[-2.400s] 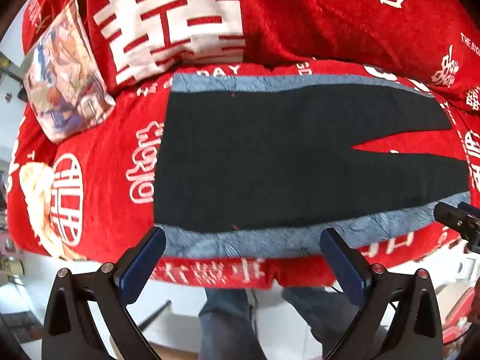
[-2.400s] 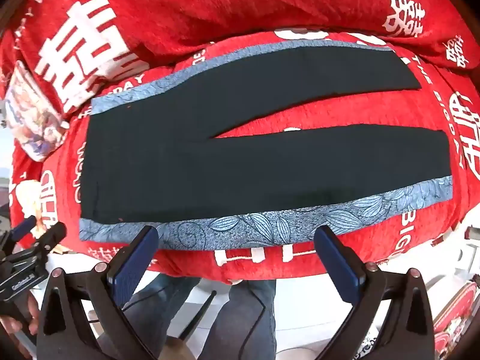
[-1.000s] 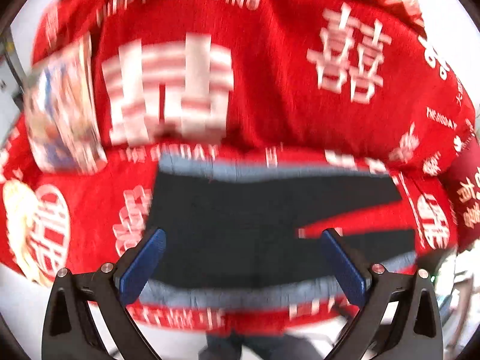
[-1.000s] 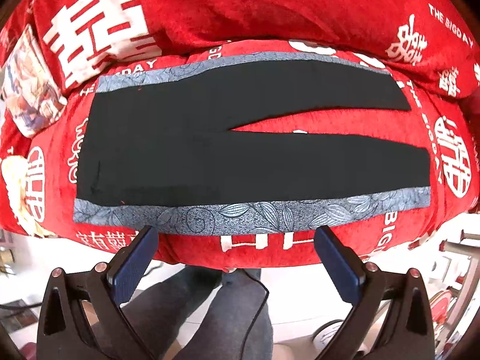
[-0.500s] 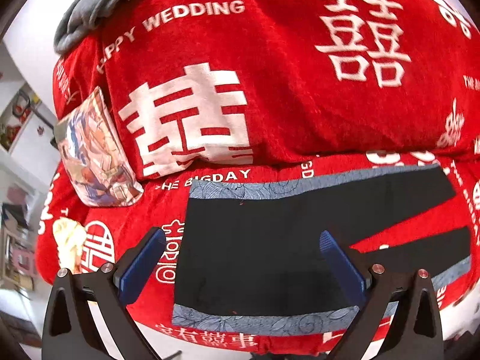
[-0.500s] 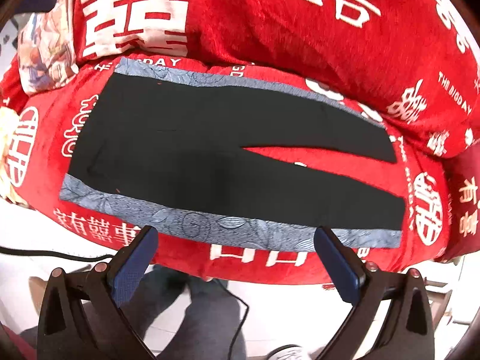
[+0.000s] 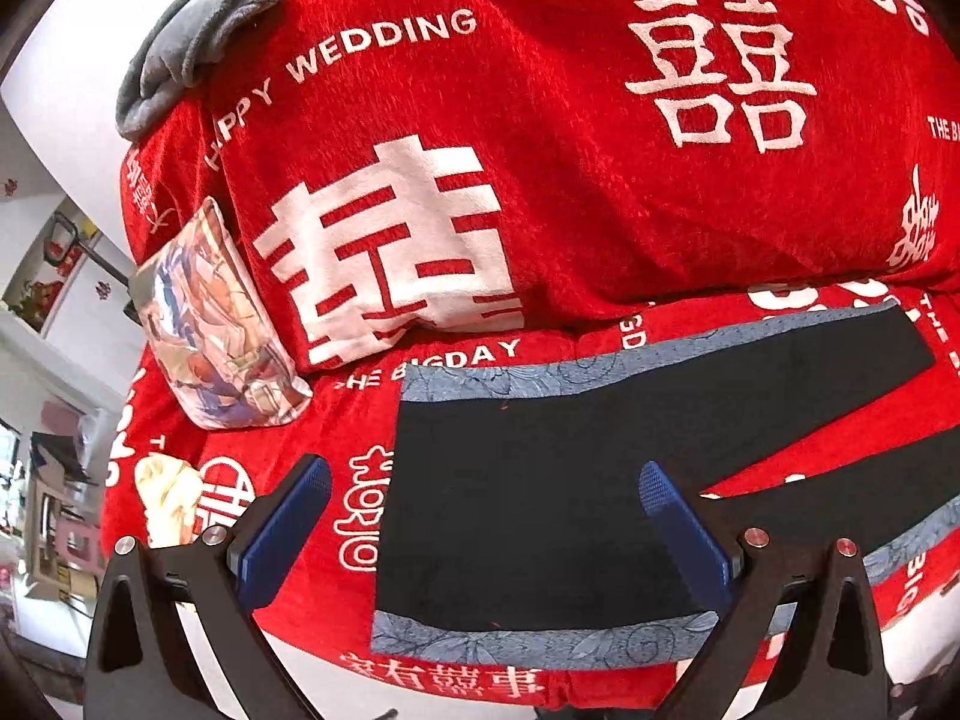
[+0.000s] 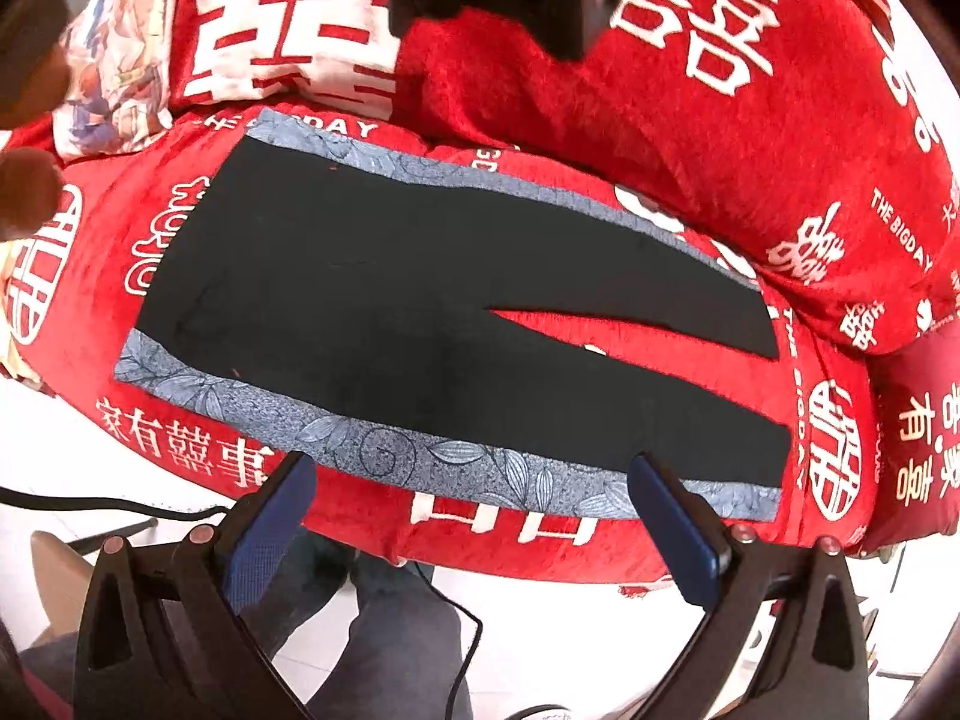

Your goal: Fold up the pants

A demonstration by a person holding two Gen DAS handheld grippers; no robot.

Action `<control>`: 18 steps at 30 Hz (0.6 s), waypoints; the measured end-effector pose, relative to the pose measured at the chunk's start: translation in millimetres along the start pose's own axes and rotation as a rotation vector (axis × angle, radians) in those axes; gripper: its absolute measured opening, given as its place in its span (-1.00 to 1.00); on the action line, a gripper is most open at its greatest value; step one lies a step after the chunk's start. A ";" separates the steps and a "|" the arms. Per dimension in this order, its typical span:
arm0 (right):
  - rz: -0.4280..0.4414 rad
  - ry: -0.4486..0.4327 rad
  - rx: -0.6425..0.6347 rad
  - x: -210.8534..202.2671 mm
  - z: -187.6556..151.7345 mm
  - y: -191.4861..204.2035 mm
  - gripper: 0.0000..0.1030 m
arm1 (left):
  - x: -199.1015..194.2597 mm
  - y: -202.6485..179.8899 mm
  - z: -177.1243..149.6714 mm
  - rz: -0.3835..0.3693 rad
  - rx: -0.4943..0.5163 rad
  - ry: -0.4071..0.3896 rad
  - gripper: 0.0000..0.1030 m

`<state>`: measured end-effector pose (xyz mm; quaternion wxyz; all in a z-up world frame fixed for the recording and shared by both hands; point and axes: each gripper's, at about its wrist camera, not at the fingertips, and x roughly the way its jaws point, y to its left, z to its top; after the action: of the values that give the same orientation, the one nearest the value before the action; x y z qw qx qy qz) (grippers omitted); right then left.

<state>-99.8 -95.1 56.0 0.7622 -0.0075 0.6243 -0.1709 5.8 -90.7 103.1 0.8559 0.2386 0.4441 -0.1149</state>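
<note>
Setting: a sofa [image 7: 600,120] under a red cover printed with white wedding characters; the seat carries everything.
Pants: 1 pair of black pants [image 8: 420,312] with a grey-blue leaf-patterned strip along each outer side, lying flat along the seat. The waistband is toward the seat's left end, the 2 legs run toward the right end, and the near strip lies along the front edge.
Legs: 2, spread slightly, with a narrow wedge of red cover showing between them.
Left gripper [image 7: 486,516]: jaws apart, holding nothing, hovering above the waist end of the pants [image 7: 540,510] near the front edge. Whether a finger touches the cloth cannot be told.
Right gripper [image 8: 471,516]: jaws apart, holding nothing, off the front edge of the seat, just short of the near patterned strip.
Progress: by my reading, no fold is made yet. The pants lie fully open and smooth, so only the laying out is done.
Left to do: likely bring 1 leg over the other, then fold the length down. Both steps need a pinch first.
Other things: 1 printed cushion [image 7: 210,330] at the seat's back left corner, well apart from the pants; 1 grey cloth [image 7: 192,42] on the top of the sofa back.
Person: legs in grey trousers [image 8: 390,630] stand on the floor below the front edge.
</note>
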 end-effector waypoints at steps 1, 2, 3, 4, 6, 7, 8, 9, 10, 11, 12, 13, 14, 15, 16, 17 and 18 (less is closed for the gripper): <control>0.001 -0.001 0.000 -0.9 0.7 0.6 1.00 | 0.8 1.2 -0.2 -0.004 0.000 0.005 1.00; 0.005 0.000 0.001 -1.1 0.7 0.8 1.00 | 1.5 3.0 -0.6 -0.013 -0.008 0.011 1.00; 0.013 -0.002 0.002 -1.4 0.7 0.6 1.00 | 2.0 5.6 -0.7 -0.027 -0.019 0.019 1.00; 0.021 -0.006 0.006 -2.4 0.6 0.2 1.00 | 2.1 9.2 -0.3 -0.051 -0.037 0.028 1.00; 0.028 -0.012 0.011 -3.9 0.5 -0.8 1.00 | 0.2 15.7 0.1 -0.076 -0.067 0.026 1.00; 0.028 -0.015 0.012 -4.3 0.4 -1.5 1.00 | -1.0 18.5 0.6 -0.079 -0.074 0.018 1.00; 0.029 -0.016 0.012 -4.4 0.4 -1.8 1.00 | -1.3 19.8 0.8 -0.080 -0.077 0.016 1.00; 0.034 -0.017 0.014 -4.3 0.1 -2.3 1.00 | -0.8 21.1 1.6 -0.082 -0.080 0.017 1.00; 0.039 -0.016 0.016 -4.1 0.0 -2.6 1.00 | -0.3 22.0 2.1 -0.081 -0.081 0.020 1.00; 0.040 -0.015 0.016 -4.0 -0.1 -2.3 1.00 | 0.3 22.7 2.6 -0.081 -0.082 0.019 1.00; 0.039 -0.015 0.015 -4.1 0.4 -1.9 1.00 | 0.5 22.5 2.3 -0.081 -0.079 0.018 1.00; 0.039 -0.015 0.014 -4.1 0.5 -1.7 1.00 | 0.6 22.4 2.3 -0.083 -0.076 0.018 1.00; 0.041 -0.016 0.014 -4.0 0.7 -1.5 1.00 | 0.9 22.0 2.1 -0.083 -0.073 0.019 1.00; 0.043 -0.016 0.014 -4.1 1.2 -1.0 1.00 | 1.4 20.8 1.6 -0.085 -0.070 0.021 1.00; 0.044 -0.017 0.014 -4.2 1.6 -0.7 1.00 | 2.0 19.9 1.3 -0.086 -0.067 0.023 1.00; 0.045 -0.018 0.014 -4.3 2.1 -0.6 1.00 | 2.3 19.3 1.6 -0.084 -0.064 0.024 1.00; 0.045 -0.019 0.014 -4.6 2.6 -0.2 1.00 | 2.9 16.8 1.2 -0.077 -0.055 0.021 1.00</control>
<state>-98.1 -94.6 61.0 0.7717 0.0102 0.6160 -0.1577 15.2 -76.8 106.5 0.8524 0.1988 0.4650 -0.1329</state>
